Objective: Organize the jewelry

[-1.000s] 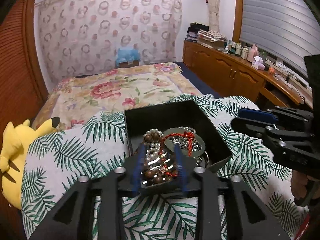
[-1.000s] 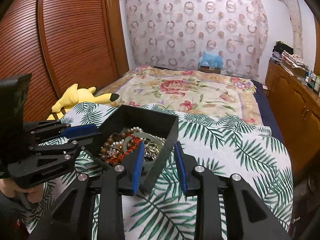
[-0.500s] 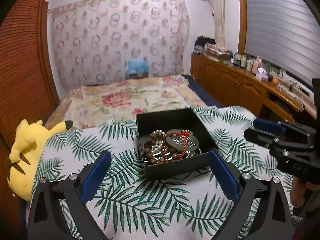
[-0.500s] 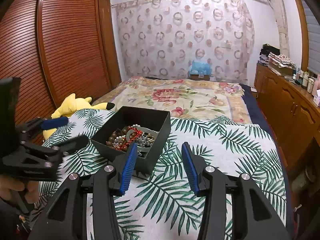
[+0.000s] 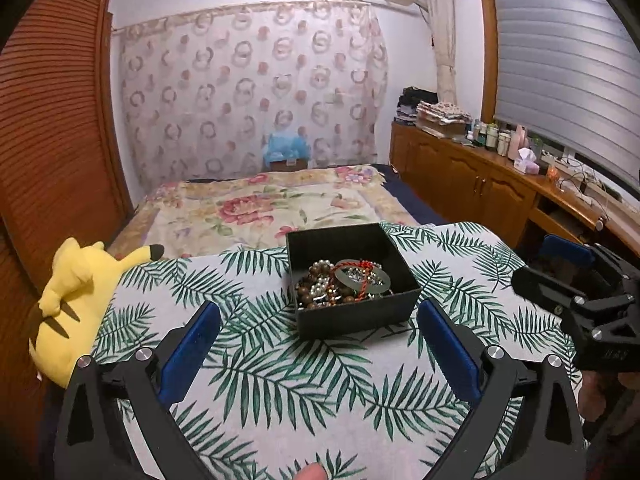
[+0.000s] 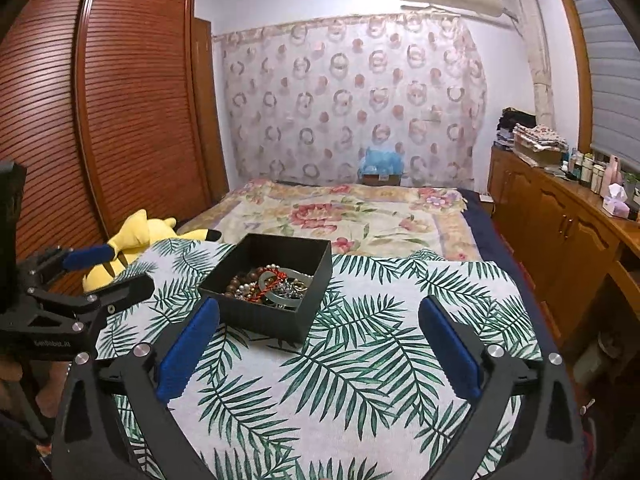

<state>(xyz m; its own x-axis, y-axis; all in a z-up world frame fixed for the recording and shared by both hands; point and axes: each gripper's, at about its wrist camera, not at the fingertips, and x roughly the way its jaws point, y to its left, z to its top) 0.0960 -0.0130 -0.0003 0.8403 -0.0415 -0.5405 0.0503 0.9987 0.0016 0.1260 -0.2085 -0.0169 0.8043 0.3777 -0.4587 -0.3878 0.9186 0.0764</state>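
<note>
A black open box (image 5: 356, 314) (image 6: 260, 316) sits on the palm-leaf cloth (image 5: 304, 380) (image 6: 360, 360). It holds a heap of jewelry (image 5: 344, 282) (image 6: 270, 284): brown wooden beads, pearls, a pale green ring with a red cord. My left gripper (image 5: 318, 344) is open and empty, held back in front of the box. My right gripper (image 6: 318, 340) is open and empty, in front and to the right of the box. Each gripper shows in the other's view, the right one (image 5: 576, 280) and the left one (image 6: 92, 276).
A yellow plush toy (image 5: 76, 300) (image 6: 136, 240) lies at the cloth's left edge. A bed with a floral cover (image 5: 272, 208) lies beyond. A wooden wardrobe (image 6: 100, 120) stands left, a wooden cabinet (image 5: 480, 184) with bottles right.
Both grippers have opened wide and pulled back and up from the box. The left one, shut over the jewelry a second ago, has let go; the jewelry stays in the box.
</note>
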